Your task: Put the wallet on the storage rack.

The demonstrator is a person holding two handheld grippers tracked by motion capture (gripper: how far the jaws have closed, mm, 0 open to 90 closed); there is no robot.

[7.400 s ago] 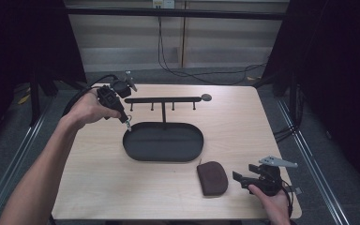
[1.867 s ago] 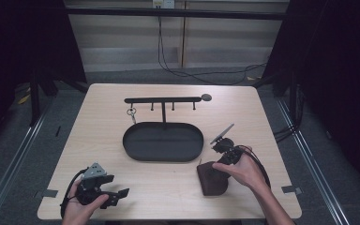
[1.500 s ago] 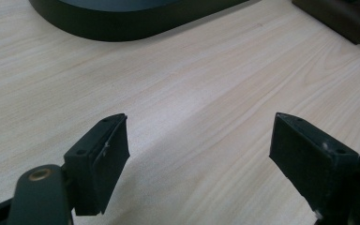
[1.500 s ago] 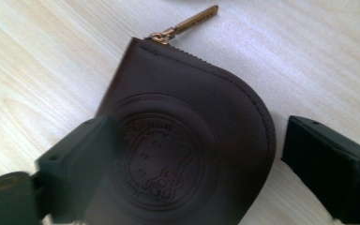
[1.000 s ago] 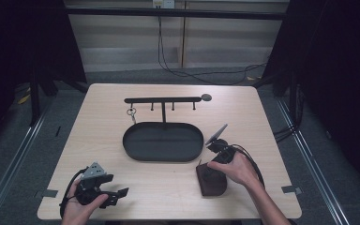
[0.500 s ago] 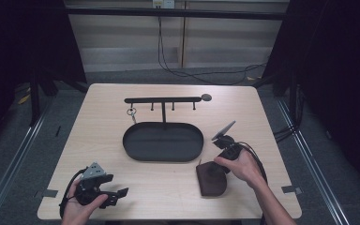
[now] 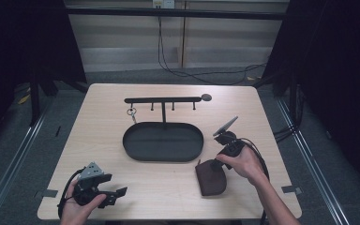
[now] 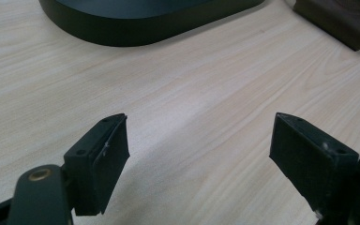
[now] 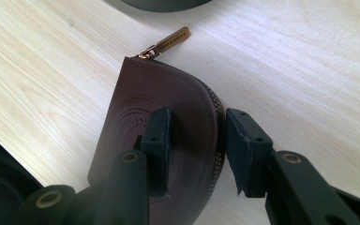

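Right gripper view: the right gripper now straddles the curved zipped edge of the dark brown half-round leather pouch. One jaw stands over the embossed face, the other just beyond the zipper; the jaws are narrowed but not yet pressing, with a sliver of gap at each side. The brass-coloured zipper pull lies ahead of the jaws, pointing away toward the rim of the black oval metal tray.

High view: over the last two seconds the right gripper has come down from beside the tray onto the pouch, which rests flat on the pale wooden table, just behind and below the jaws. The pouch itself has not shifted.

Left gripper: jaws wide, holding nothing, parked at the near corner, unchanged; in the left gripper view the left gripper has bare wood between its jaws, tray well ahead.

Reading: approach is done, grasp is next. Closing on the thin edge looks likely to lift the pouch; the black key rack and tray sit beyond as probable destinations.
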